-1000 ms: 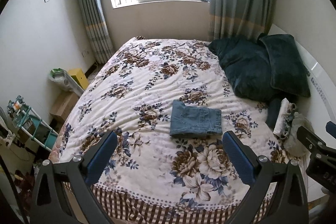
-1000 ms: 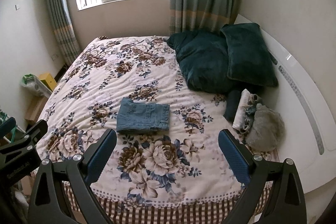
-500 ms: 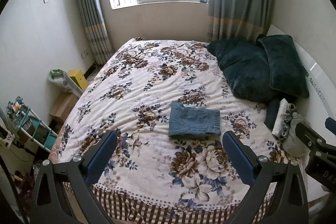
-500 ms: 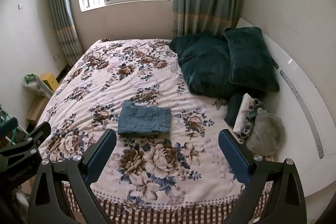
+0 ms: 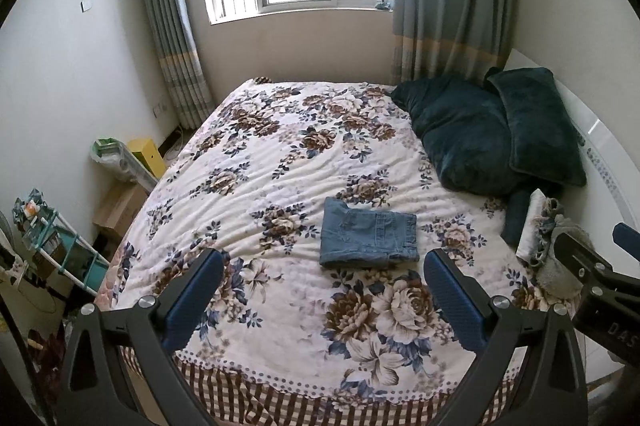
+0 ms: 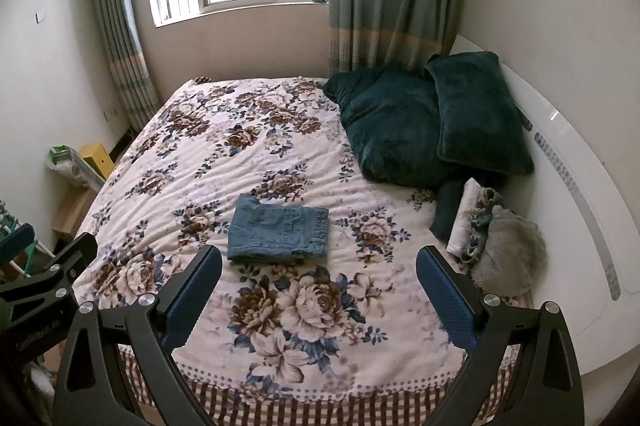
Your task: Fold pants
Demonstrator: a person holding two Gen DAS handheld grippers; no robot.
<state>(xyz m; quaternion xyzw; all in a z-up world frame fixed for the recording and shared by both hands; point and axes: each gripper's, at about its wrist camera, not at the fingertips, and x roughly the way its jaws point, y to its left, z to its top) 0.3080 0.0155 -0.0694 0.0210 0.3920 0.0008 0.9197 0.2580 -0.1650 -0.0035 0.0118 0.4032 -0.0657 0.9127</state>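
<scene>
A pair of blue denim pants [image 5: 368, 234] [image 6: 280, 234] lies folded into a compact rectangle on the floral bedspread [image 5: 280, 154] [image 6: 224, 162], near the middle of the bed. My left gripper [image 5: 323, 302] is open and empty, held back over the foot of the bed, well short of the pants. My right gripper [image 6: 319, 298] is likewise open and empty, at the same distance from them. Each gripper shows at the edge of the other's view.
Two dark green pillows [image 5: 496, 134] [image 6: 436, 122] lean on the white headboard [image 6: 568, 194] at right. Folded clothes and a grey fluffy item [image 6: 508, 250] lie by it. A yellow box [image 5: 146, 154], cardboard boxes and a teal rack [image 5: 52, 246] stand left of the bed.
Both grippers have drawn back and risen slightly, so the bed and the folded pants look a little farther away. The pants have not moved.
</scene>
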